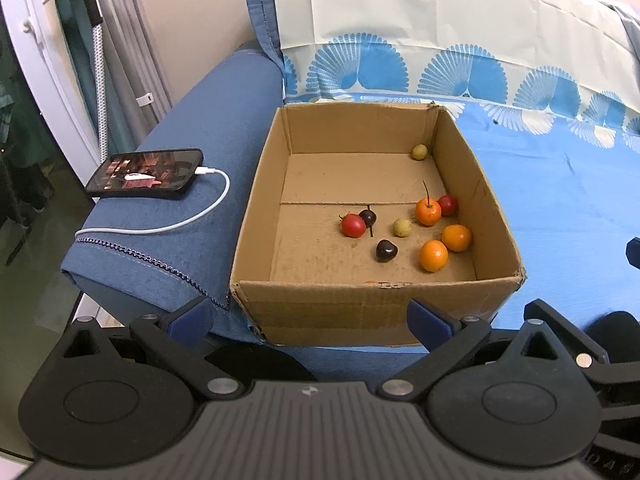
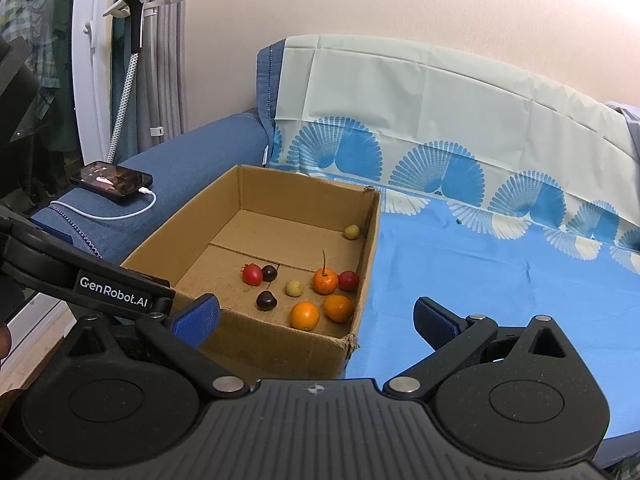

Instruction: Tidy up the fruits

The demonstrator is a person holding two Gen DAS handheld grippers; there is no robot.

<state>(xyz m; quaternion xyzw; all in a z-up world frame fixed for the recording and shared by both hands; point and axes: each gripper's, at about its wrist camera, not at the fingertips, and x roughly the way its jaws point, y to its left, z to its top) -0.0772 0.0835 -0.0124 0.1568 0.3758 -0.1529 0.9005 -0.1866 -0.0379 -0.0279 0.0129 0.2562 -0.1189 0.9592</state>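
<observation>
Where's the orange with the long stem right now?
In the cardboard box, right side, the stemmed orange touches a red fruit, with a yellow-green fruit to its left.

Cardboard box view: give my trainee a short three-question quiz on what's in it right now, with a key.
1. True or false: the cardboard box holds nine fruits.
2. Multiple choice: where does the lone yellow-green fruit lie? A) far right corner B) near left corner C) outside the box
3. Fill in: the left gripper and right gripper both have jaws that are ____ and hold nothing.

Key
1. True: three orange fruits, including the stemmed one, two red, two dark, two yellow-green.
2. A
3. open
</observation>
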